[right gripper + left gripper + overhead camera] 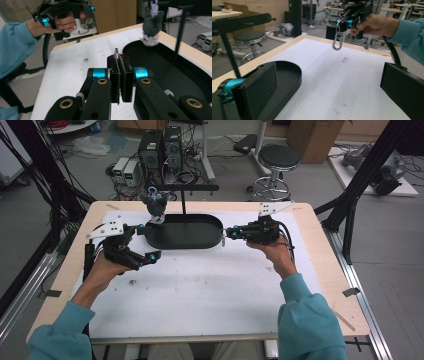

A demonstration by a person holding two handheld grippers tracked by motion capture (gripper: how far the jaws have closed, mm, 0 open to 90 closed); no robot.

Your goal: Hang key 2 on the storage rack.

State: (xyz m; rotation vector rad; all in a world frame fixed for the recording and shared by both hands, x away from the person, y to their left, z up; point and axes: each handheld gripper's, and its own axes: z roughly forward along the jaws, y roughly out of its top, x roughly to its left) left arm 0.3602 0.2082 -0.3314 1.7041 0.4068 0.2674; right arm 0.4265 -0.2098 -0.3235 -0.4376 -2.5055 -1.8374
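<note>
Metal clip (337, 40) hangs clenched in your right gripper (226, 233); your left gripper (145, 242) is released beside the tray (200, 240).

White table (200, 295) sheet is open from center to 6 o'clock, room to pass. At 12 o'clock the black tray (185, 237) blocks, with a thin post (183, 202) and plush toy (155, 204) hanging over it, possibly touching its rim.
</note>
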